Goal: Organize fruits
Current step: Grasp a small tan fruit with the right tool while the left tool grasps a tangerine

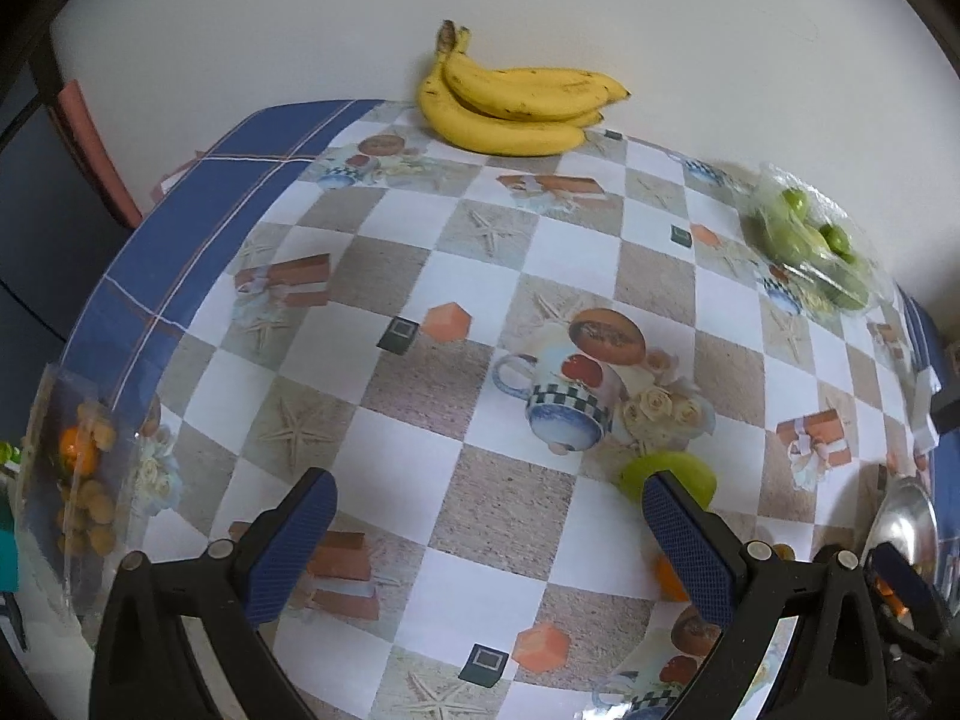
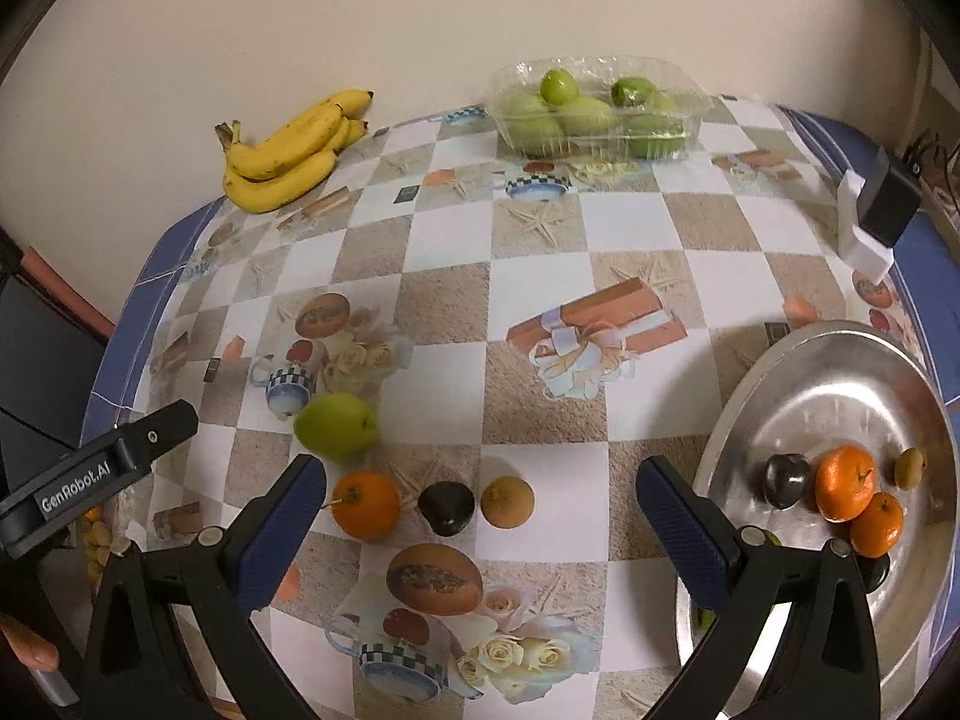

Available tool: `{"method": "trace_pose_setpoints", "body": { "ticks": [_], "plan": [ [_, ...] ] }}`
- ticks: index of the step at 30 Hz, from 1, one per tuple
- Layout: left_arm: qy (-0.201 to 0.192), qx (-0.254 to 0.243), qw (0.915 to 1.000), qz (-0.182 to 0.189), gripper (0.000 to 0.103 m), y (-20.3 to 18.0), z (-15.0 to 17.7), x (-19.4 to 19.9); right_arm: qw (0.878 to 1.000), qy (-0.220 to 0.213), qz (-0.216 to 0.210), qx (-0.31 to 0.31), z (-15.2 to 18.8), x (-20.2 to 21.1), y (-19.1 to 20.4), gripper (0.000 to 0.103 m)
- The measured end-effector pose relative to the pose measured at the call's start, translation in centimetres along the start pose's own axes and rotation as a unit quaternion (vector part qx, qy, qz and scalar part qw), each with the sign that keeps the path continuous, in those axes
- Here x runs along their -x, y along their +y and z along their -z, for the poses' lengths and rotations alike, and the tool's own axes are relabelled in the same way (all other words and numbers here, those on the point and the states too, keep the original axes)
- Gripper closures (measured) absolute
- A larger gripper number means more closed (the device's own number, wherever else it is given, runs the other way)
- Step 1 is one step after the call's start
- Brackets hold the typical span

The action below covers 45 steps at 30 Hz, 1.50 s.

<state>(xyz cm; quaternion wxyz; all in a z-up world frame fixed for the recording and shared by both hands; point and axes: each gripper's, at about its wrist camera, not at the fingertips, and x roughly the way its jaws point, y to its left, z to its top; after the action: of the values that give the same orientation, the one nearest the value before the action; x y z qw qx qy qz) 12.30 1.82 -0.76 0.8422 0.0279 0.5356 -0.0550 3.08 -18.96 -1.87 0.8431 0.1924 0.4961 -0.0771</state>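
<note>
In the right wrist view, a green pear (image 2: 336, 426), an orange (image 2: 366, 504), a dark plum (image 2: 446, 507) and a small brown fruit (image 2: 507, 501) lie loose on the patterned tablecloth. My right gripper (image 2: 480, 516) hangs open above them with nothing held. A steel plate (image 2: 780, 372) at the right holds two oranges (image 2: 845, 483), a plum (image 2: 786, 480) and a small brown fruit (image 2: 909, 468). My left gripper (image 1: 489, 531) is open and empty; the green pear (image 1: 666, 471) sits just behind its right finger. The left gripper's body (image 2: 96, 474) shows at the left edge.
Bananas (image 1: 516, 102) (image 2: 288, 150) rest against the back wall. A clear box of green fruit (image 2: 594, 108) (image 1: 810, 246) stands at the back right. A bag of small fruit (image 1: 84, 480) lies at the left table edge. A black-and-white box (image 2: 876, 210) sits far right.
</note>
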Motion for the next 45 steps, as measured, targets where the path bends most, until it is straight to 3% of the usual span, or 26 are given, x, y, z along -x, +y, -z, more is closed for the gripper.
{"method": "trace_pose_setpoints", "body": {
  "ticks": [9, 18, 24, 33, 45],
  "plan": [
    [0.039, 0.015, 0.9987, 0.029, 0.0, -1.1, 0.5, -1.8, 1.0, 0.017, 0.014, 0.011, -0.3, -0.8, -0.5, 0.002],
    [0.079, 0.033, 0.992, 0.092, 0.002, -3.4, 1.7, -3.6, 0.999, 0.051, -0.016, -0.007, 0.1, -2.6, -1.5, 0.047],
    [0.098, 0.03, 0.9861, 0.131, 0.016, -5.4, 2.3, -4.1, 0.997, 0.064, -0.033, -0.023, 0.5, -3.6, -2.1, 0.061],
    [0.112, 0.022, 0.9821, 0.149, 0.031, -6.9, 2.9, -4.8, 0.996, 0.078, -0.038, -0.034, 0.9, -4.6, -2.5, 0.076],
    [0.13, 0.036, 0.9788, 0.154, 0.057, -6.9, 3.1, -5.5, 0.994, 0.076, -0.053, -0.051, 0.9, -4.3, -2.9, 0.078]
  ]
}}
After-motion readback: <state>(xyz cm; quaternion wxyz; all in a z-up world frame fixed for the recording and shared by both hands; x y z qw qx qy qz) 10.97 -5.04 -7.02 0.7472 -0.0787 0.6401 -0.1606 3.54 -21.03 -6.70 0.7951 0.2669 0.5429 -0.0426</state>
